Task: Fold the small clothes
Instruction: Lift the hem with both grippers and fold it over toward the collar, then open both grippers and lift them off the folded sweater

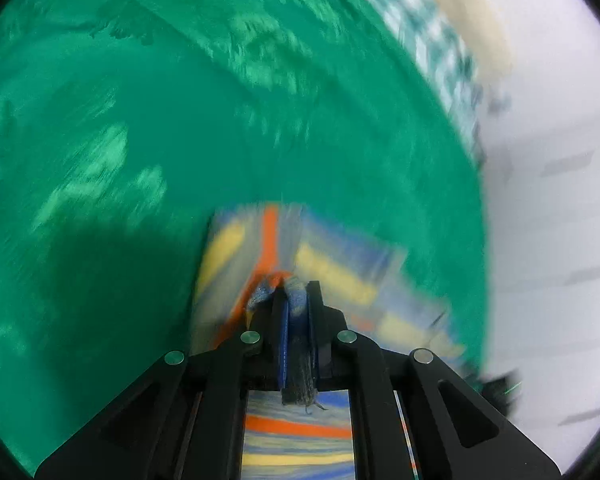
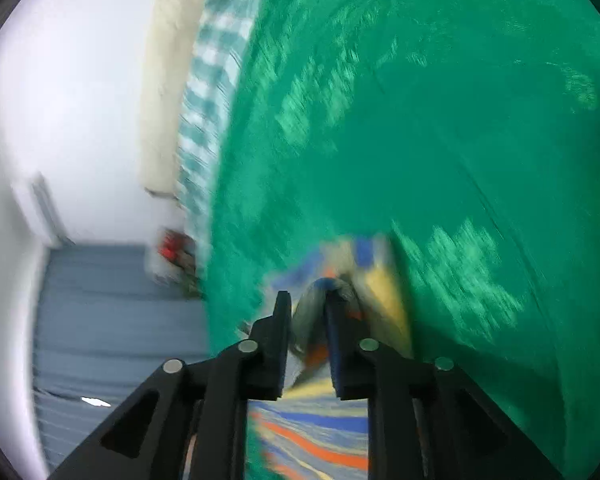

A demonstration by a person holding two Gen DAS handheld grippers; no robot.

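Striped garment looks like soft knit cloth; green cover ahead of the fingers is matt fabric. Left gripper is matt black plastic, shiny metal pins.

A green cloth covers the surface; beyond its checked edge are a white wall and blue-grey curtain.

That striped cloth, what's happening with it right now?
Both grippers have hold of the striped cloth over a green bedcover. The left gripper is shut on one bunched edge; the right gripper pinches another part. Both views are blurred, so the cloth's shape is unclear.
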